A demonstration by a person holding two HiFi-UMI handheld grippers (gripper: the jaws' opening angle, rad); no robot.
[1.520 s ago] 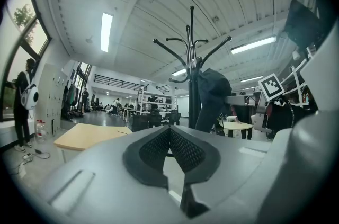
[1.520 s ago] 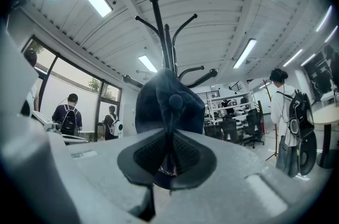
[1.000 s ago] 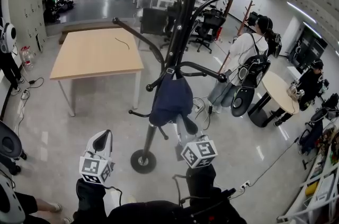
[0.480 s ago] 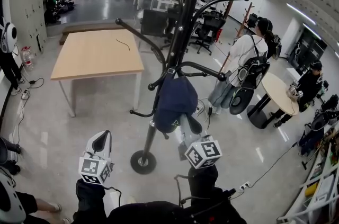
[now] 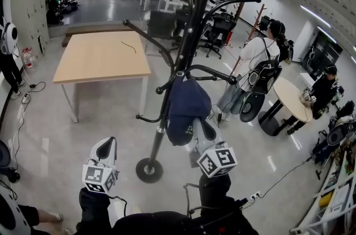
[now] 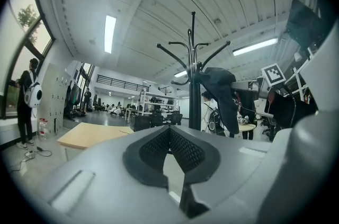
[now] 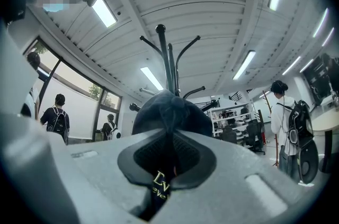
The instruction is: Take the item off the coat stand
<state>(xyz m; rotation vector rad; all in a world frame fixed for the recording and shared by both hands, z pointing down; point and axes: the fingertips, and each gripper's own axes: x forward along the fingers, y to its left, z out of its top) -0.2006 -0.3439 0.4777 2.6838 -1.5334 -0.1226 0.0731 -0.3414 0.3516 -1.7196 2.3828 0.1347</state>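
A black coat stand (image 5: 189, 39) rises in front of me, its round base (image 5: 150, 169) on the floor. A dark navy cap (image 5: 188, 109) hangs from one of its lower hooks. My right gripper (image 5: 196, 136) reaches up from below and is shut on the cap's lower edge. In the right gripper view the cap (image 7: 169, 112) fills the space between the pads, with yellow lettering showing, and the stand (image 7: 167, 64) rises behind it. My left gripper (image 5: 105, 146) hangs low to the left of the stand, shut and empty. The left gripper view shows the stand (image 6: 193, 74) and the cap (image 6: 222, 90) ahead.
A wooden table (image 5: 103, 56) stands at the back left. A person with a backpack (image 5: 256, 61) stands to the right of the stand, beside a small round table (image 5: 292, 95). More people stand at the left edge. Cables lie on the floor.
My right gripper has shifted a little to the right and the cap's lower part has swung out with it. The left gripper has stayed where it was.
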